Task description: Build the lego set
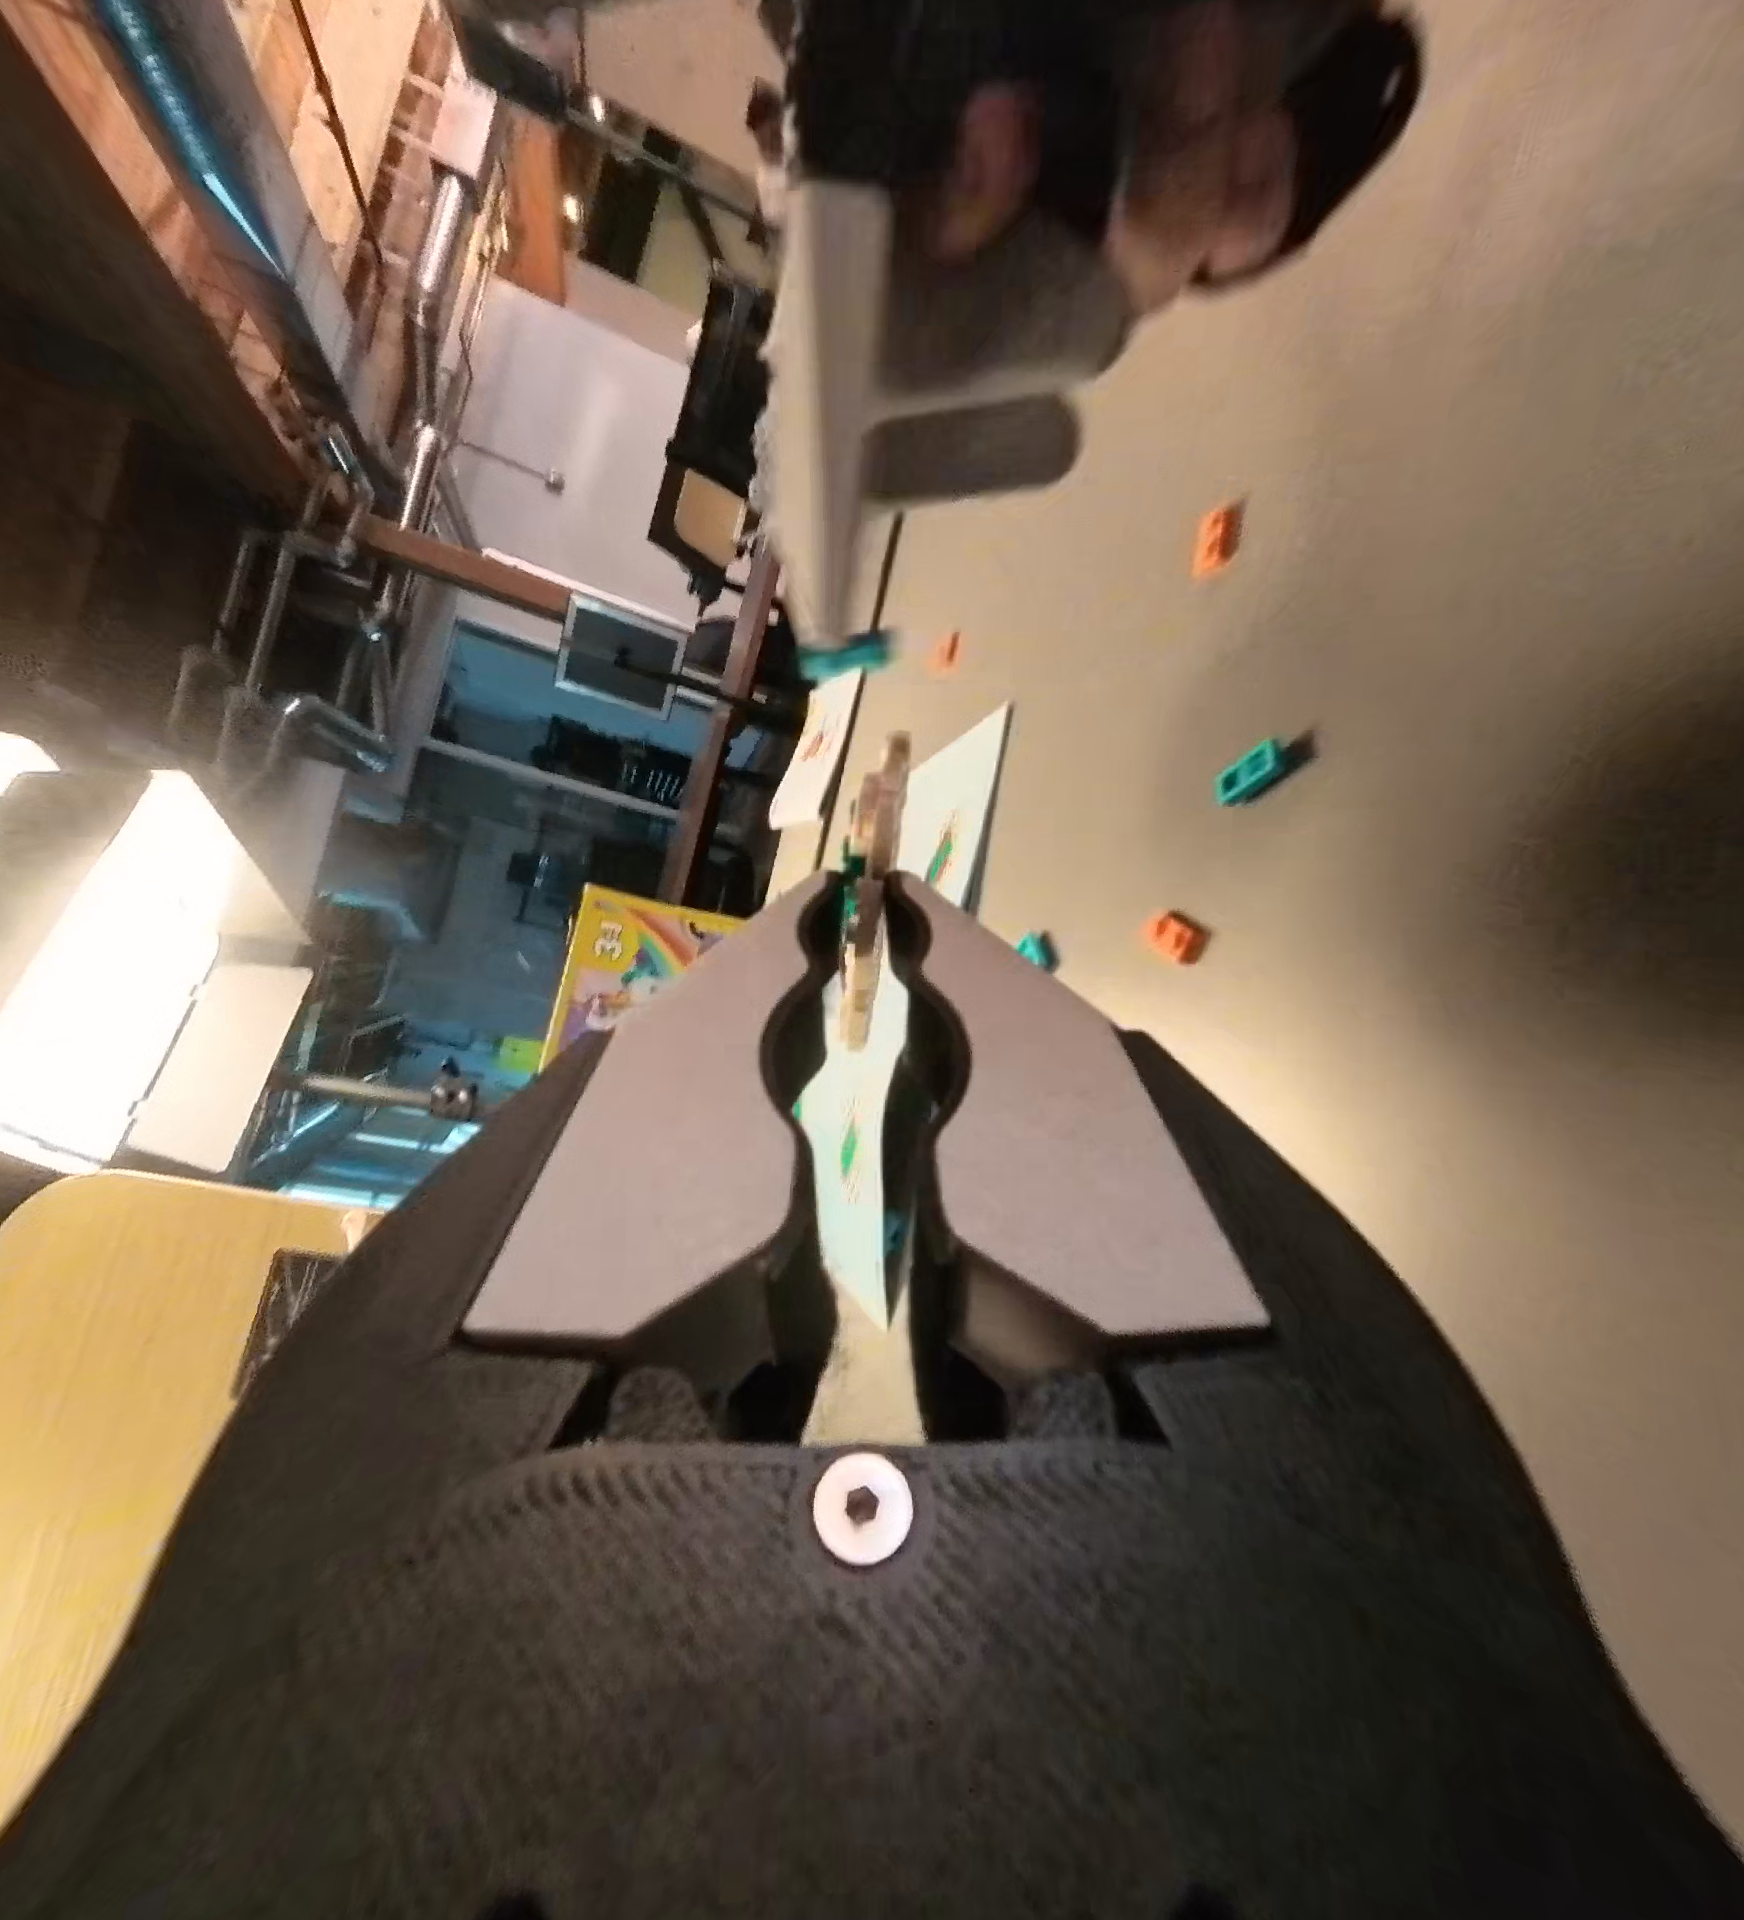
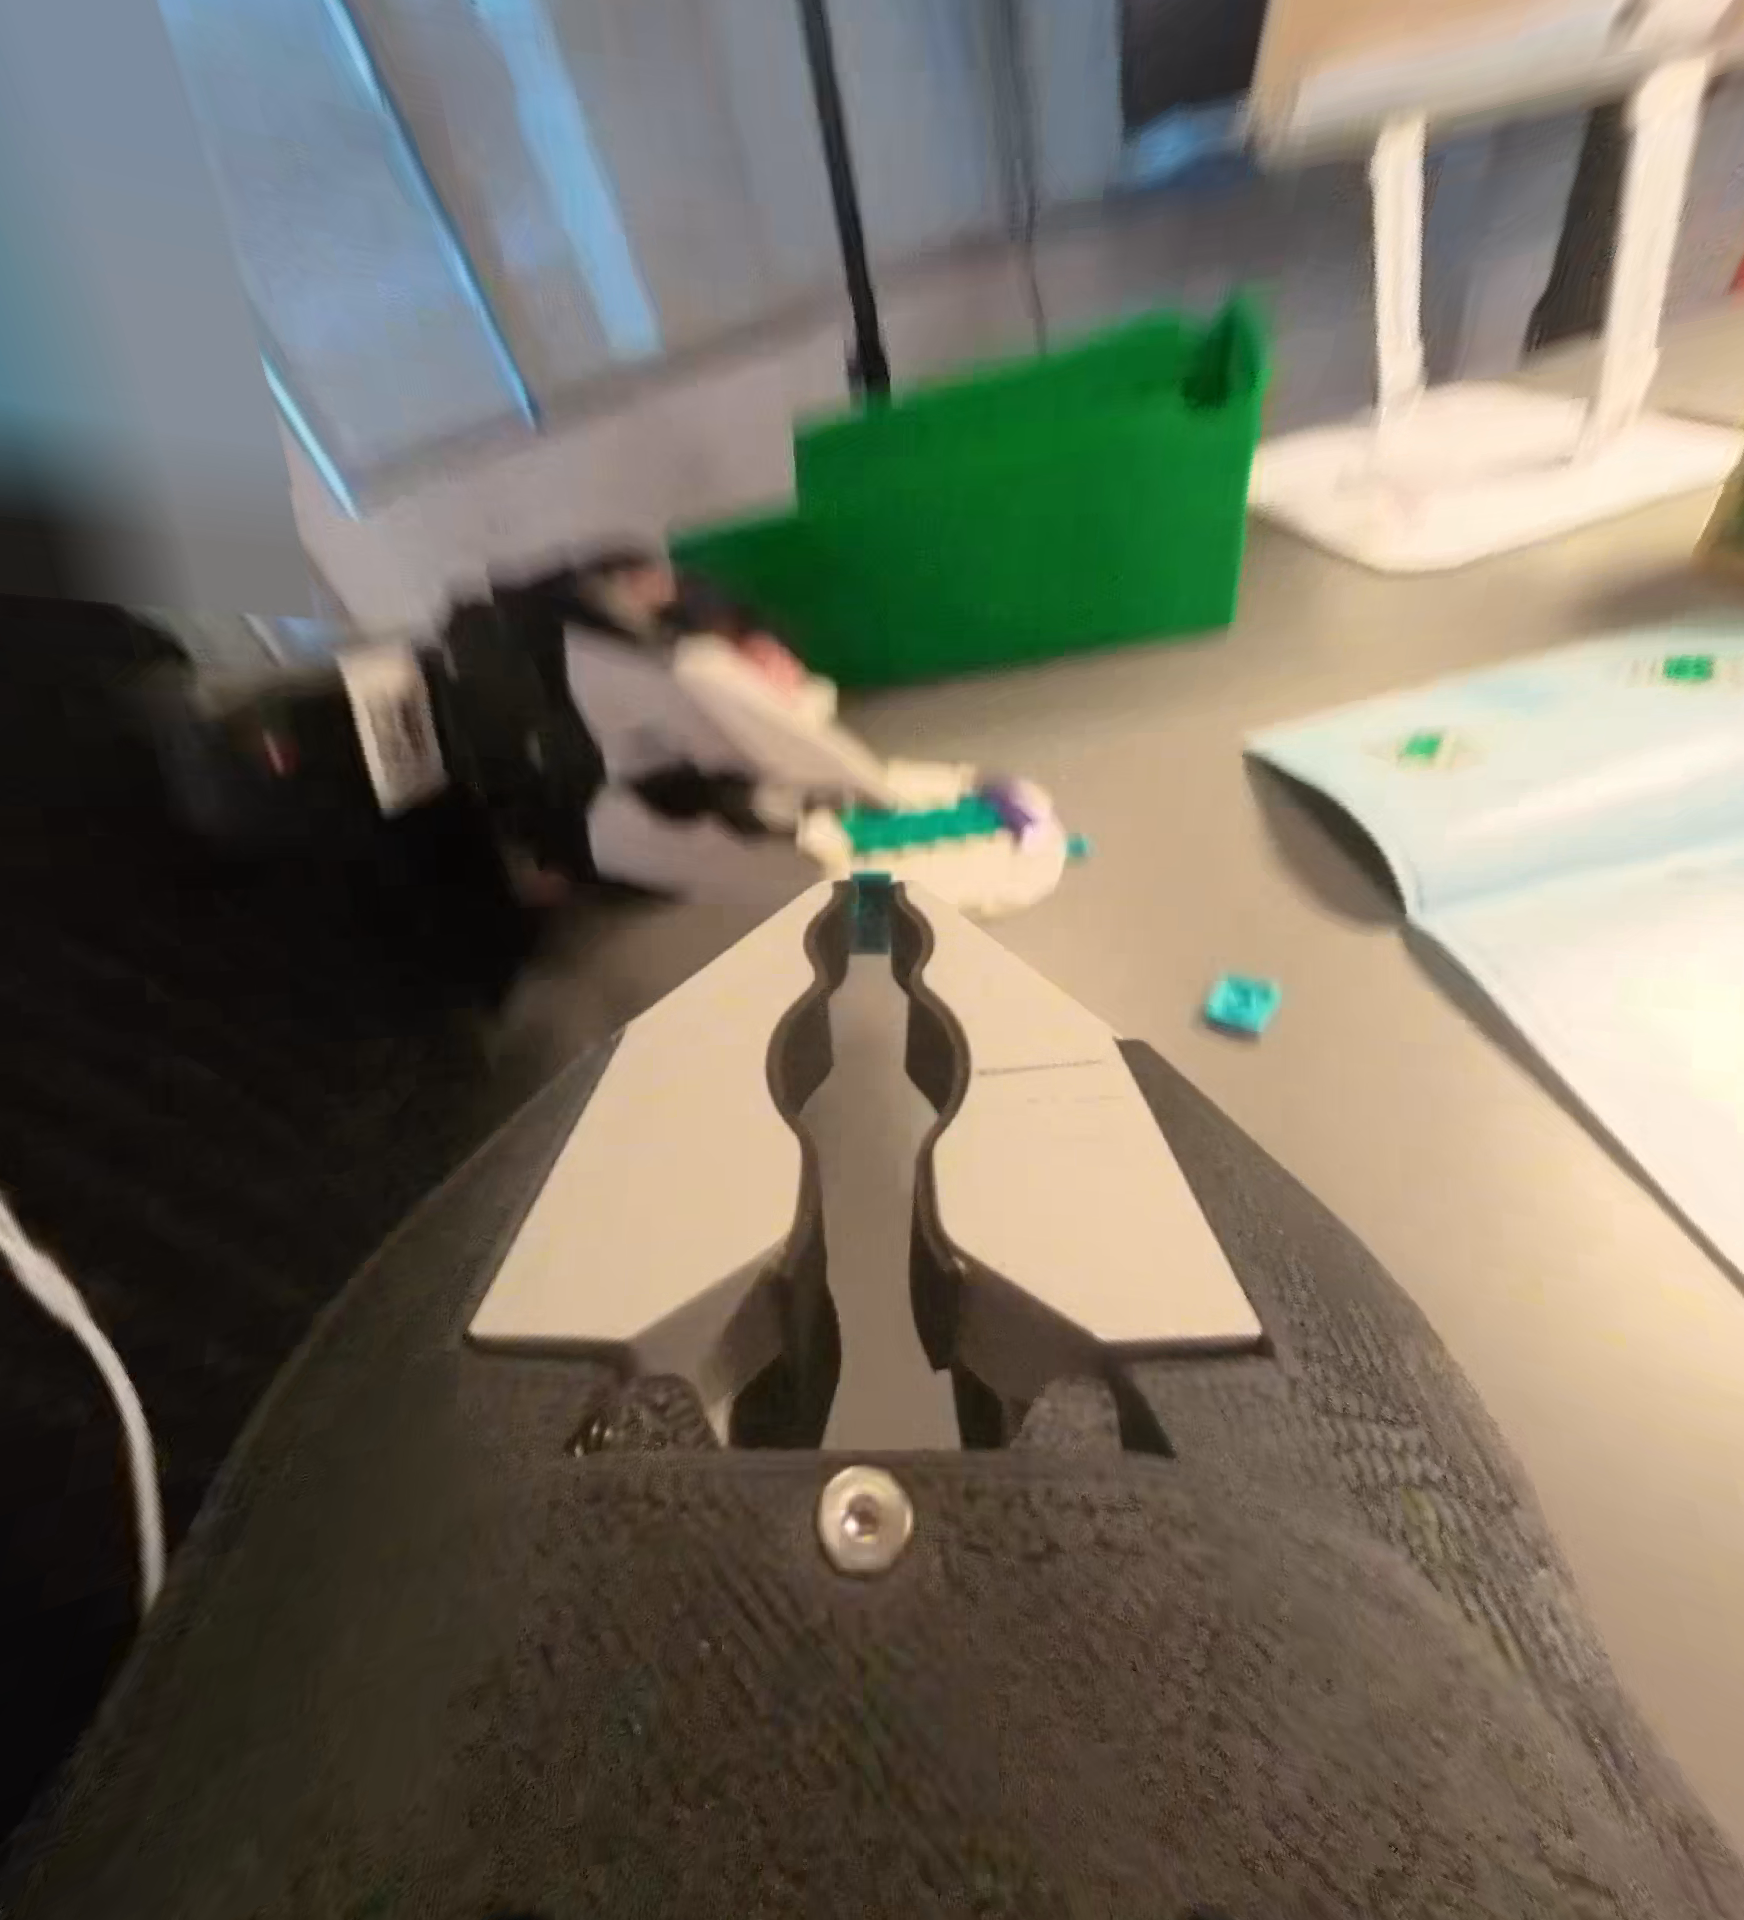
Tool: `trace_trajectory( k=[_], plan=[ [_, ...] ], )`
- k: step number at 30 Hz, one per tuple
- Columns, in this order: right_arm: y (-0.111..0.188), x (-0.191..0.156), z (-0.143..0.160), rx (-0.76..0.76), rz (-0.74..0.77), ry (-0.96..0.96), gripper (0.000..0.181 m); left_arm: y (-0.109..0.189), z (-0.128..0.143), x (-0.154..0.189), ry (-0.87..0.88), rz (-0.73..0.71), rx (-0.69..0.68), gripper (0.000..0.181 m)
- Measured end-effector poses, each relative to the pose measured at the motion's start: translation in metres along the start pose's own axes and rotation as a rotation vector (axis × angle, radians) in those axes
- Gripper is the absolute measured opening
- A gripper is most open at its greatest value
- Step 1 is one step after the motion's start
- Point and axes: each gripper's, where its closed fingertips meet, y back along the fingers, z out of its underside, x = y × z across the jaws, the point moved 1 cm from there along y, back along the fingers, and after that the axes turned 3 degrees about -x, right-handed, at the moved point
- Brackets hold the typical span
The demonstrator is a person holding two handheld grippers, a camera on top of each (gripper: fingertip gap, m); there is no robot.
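- The desk (image 2: 1263, 1247) carries everything; the landmark here is the partly built model (image 2: 909, 831), a white body topped with teal plates and a purple bit at one end, seen ahead in the right wrist view.
- A green box-like thing (image 2: 1003, 540) stands on the desk beyond the model, and the open instruction booklet (image 2: 1574, 831) lies to the model's right.
- The left gripper (image 1: 863, 894) has its fingers closed on the model, which shows edge-on in its own view as a thin tan-and-green stack (image 1: 873, 831) poking out past the tips, held clear of the desk. The left wrist view is rolled sideways.
- The right gripper (image 2: 870, 899) has its fingers closed on a small teal brick (image 2: 870, 914), pinched right at the tips.
- The deciding relation: the teal brick sits just short of the model's near side, and the model lies straight ahead of the right fingers. The model's long axis runs left to right across that line of approach. The right gripper is the one that has to travel; the left one only steadies. Blur keeps me from telling whether brick and model are touching.
- My judgement: the brick has to come down onto the teal top, studs squared up first.
- Loose pieces lie apart from the model: a teal brick (image 2: 1242, 1003) on the desk to its right and nearer, and in the left view an orange brick (image 1: 1174, 935) and another teal one (image 1: 1257, 774).
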Motion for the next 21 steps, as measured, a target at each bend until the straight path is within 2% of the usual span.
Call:
trace_trajectory(
  k=[3, 9, 17, 21],
  plan=[
    [-0.001, -0.004, -0.030, 0.212, -0.078, -0.103, 0.006, 0.003, -0.018, -0.011, 0.029, -0.063, 0.062, 0.007],
    [0.000, -0.007, -0.045, 0.340, -0.121, -0.097, 0.006, 0.007, -0.032, -0.035, 0.111, -0.184, 0.117, 0.007],
    [0.009, -0.012, -0.049, 0.372, -0.146, -0.053, 0.005, 0.011, -0.032, -0.044, 0.174, -0.230, 0.136, 0.007],
    [0.009, -0.012, -0.048, 0.305, -0.142, -0.012, 0.005, 0.012, -0.037, -0.039, 0.100, -0.213, 0.157, 0.007]
  ],
)
